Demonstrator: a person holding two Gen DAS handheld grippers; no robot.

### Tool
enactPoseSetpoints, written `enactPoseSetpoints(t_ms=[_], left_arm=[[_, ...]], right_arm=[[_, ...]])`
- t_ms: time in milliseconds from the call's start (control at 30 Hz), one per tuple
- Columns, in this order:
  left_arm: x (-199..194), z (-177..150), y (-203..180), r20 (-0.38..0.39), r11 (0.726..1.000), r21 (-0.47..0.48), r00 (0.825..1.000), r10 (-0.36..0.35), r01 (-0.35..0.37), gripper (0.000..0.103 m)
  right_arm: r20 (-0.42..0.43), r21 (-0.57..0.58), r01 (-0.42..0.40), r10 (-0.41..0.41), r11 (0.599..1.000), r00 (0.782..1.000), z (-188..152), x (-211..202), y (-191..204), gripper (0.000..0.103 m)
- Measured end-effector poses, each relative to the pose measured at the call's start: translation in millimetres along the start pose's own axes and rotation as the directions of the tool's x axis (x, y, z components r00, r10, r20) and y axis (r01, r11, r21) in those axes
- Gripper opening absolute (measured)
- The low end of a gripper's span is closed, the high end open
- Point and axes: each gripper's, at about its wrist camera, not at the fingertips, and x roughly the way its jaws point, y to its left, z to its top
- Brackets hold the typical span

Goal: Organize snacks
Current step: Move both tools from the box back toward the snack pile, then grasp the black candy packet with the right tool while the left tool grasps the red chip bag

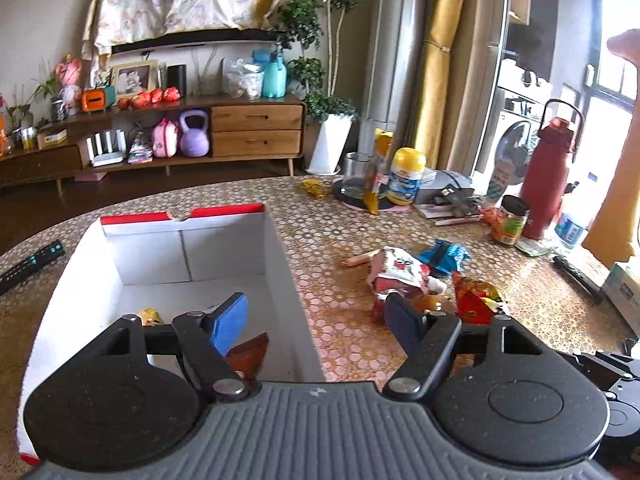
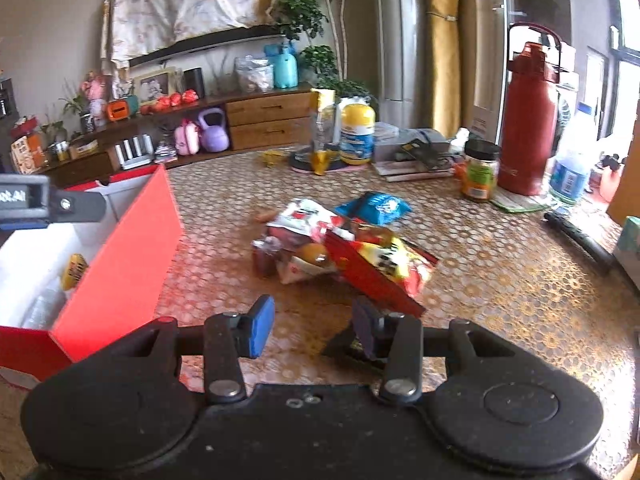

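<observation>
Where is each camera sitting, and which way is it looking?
Left wrist view: sits on the left gripper, above the red-and-white cardboard box, facing the table; a bare arm shows top right.
Right wrist view: sits on the right gripper, low over the patterned table, facing the snack packet pile; the left gripper shows at left.
Both show the box, the pile and the tall red flask.

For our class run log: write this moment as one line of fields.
left gripper: open, above box | right gripper: open, empty, near snack pile | box: few snacks inside | pile: on table
</observation>
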Motion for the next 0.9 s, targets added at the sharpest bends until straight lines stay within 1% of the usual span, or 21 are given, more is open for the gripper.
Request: enactPoseSetpoints(t_ms=[33, 100, 267, 533, 600, 767, 833, 900], left_arm=[[-0.6, -0.4, -2.2, 0.004, 1.000, 0.002, 1.000, -0.004, 0.004, 0.080], [-1.8, -1.3, -6.3, 0.016, 1.000, 0.005, 1.000, -0.013, 0.013, 0.082], [-2.0, -2.8, -17.7, 0.022, 0.999, 0.030, 0.999, -0.038, 0.037, 0.082], [4.7, -7.5, -29.9, -0.001, 0.997, 0.059, 0.999, -0.052, 0.052, 0.082], [7.4, -8.4, -32.4, -0.008, 0.996, 0.064, 0.998, -0.055, 0.055, 0.083], [13.1, -10.8, -39.3, -0.027, 0.995, 0.076, 0.998, -0.065, 0.066, 0.084], [16.8, -12.0, -42.1, -0.039, 0.994, 0.081, 0.997, -0.066, 0.069, 0.087], [19.9, -13.5, -44.4, -0.050, 0.994, 0.084, 0.996, -0.068, 0.072, 0.087]], right_arm=[[-0.001, 0.003, 0.008, -0.008, 1.000, 1.000, -1.9, 1.0, -3.7, 0.044], [-0.004, 0.010, 0.018, -0.018, 1.000, 1.000, -5.5, 1.9, -10.3, 0.044], [-0.014, 0.014, 0.033, -0.033, 0.999, 0.999, -13.7, 8.2, -22.3, 0.046], [-0.036, 0.006, 0.040, -0.040, 0.999, 0.999, -23.8, 18.5, -31.0, 0.049], [-0.034, -0.002, 0.036, -0.036, 0.999, 0.999, -24.9, 19.7, -31.9, 0.052], [-0.035, -0.047, 0.033, -0.035, 0.998, 0.999, -27.3, 26.7, -30.6, 0.055], [-0.029, -0.067, 0.036, -0.039, 0.997, 0.999, -28.3, 29.6, -29.5, 0.057], [-0.025, -0.094, 0.040, -0.043, 0.995, 0.999, -29.8, 32.2, -27.6, 0.060]])
